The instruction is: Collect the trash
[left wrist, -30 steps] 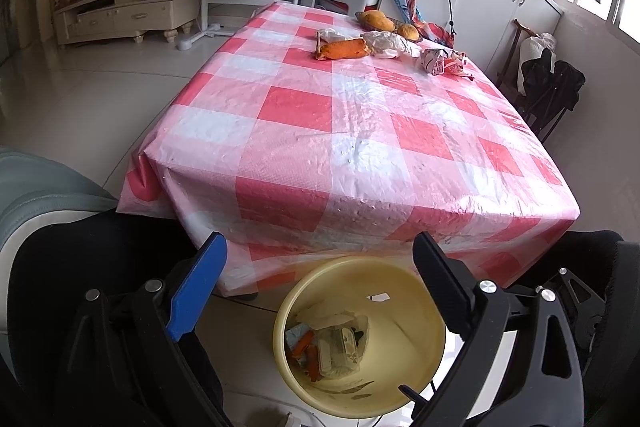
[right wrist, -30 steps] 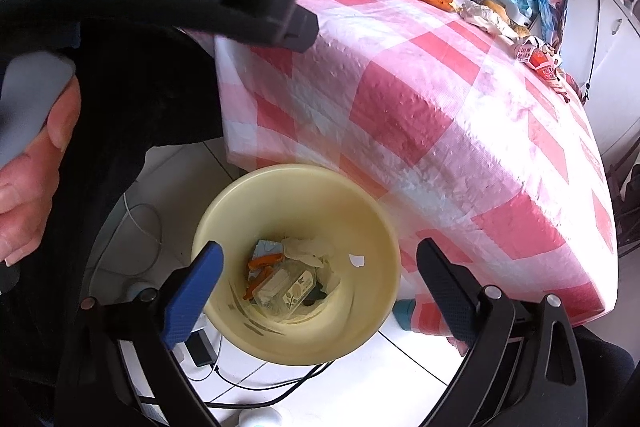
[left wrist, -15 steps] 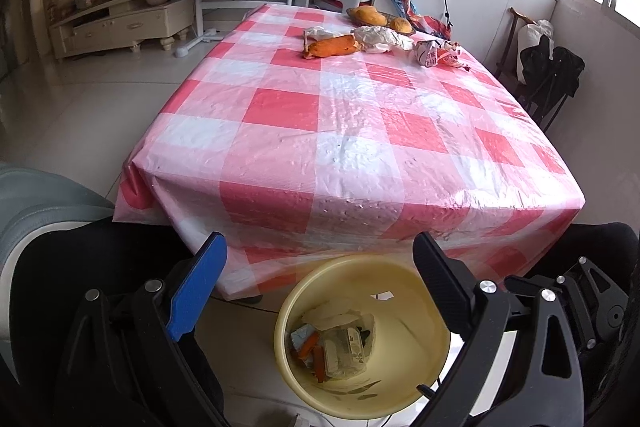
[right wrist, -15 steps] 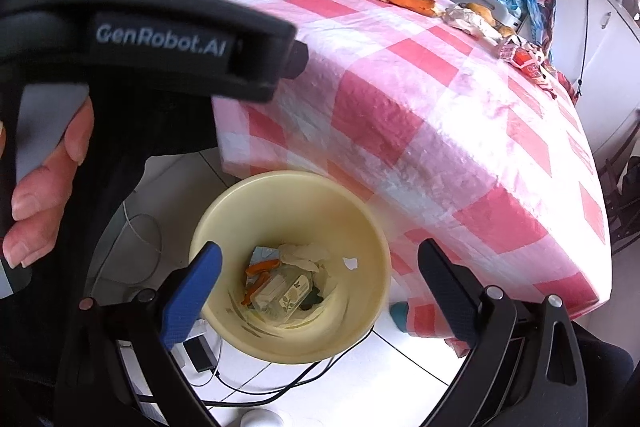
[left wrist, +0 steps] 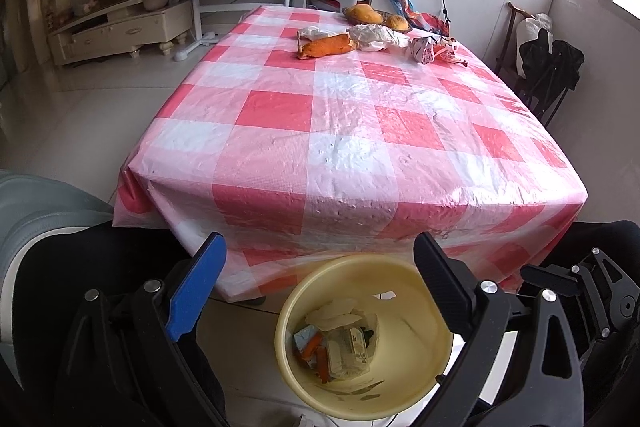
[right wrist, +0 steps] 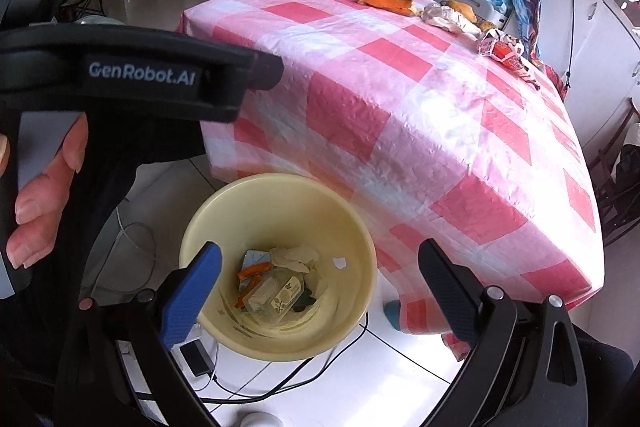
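Yellow plastic, the round bin (left wrist: 362, 337) sits on the floor at the tabletop's (left wrist: 352, 131) near edge, an easy drop for scraps. Both left tongs (left wrist: 320, 287) and right tongs (right wrist: 320, 283) gape empty above it. Far across glossy checked vinyl lie an orange peel (left wrist: 326, 46), crumpled paper (left wrist: 374, 37) and a creased wrapper (left wrist: 434, 50).

Your left gripper (left wrist: 320, 277) and right gripper (right wrist: 320, 281) look alike: black plastic frames with silver screw heads, one finger padded blue (left wrist: 198, 285), the other ribbed black (left wrist: 434, 281). At left of the right view, white "GenRobot.AI" lettering marks the left gripper's black body (right wrist: 140, 75), over a pale grey handle.
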